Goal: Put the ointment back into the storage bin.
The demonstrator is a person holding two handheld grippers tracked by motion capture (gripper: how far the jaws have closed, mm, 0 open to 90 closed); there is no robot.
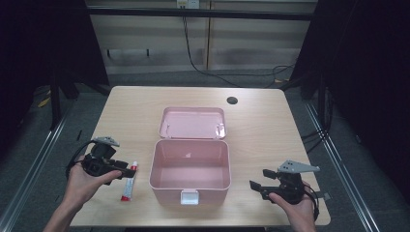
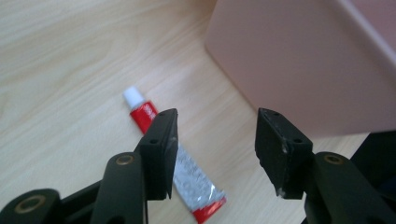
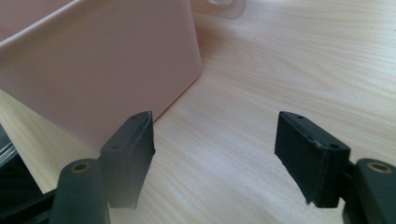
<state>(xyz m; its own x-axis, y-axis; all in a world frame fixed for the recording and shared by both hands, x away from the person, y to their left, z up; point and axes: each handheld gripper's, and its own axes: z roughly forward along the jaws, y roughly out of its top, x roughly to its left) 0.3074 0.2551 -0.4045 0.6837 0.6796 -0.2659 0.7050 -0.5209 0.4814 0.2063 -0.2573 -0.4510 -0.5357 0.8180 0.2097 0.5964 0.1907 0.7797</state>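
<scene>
An open pink box [image 1: 188, 169] stands mid-table with nothing inside; its lid [image 1: 193, 123] lies flat just behind it. A red and white tube [image 1: 128, 182] lies on the table left of the box. My left gripper [image 1: 126, 171] hovers over the tube's capped end, pointing toward the box. In the left gripper view the jaws [image 2: 215, 149] stand open with nothing between them, and the tube [image 2: 187, 172] lies on the wood partly behind the left jaw, beside the box wall [image 2: 299, 60]. My right gripper [image 1: 258, 180] is right of the box, open [image 3: 215, 154] over bare wood, the box wall [image 3: 102, 70] just beyond.
The wooden table [image 1: 135, 106] has a dark cable hole [image 1: 232, 100] near its far edge. A white latch [image 1: 189, 197] sits on the box's front wall. Metal floor rails run along both sides of the table.
</scene>
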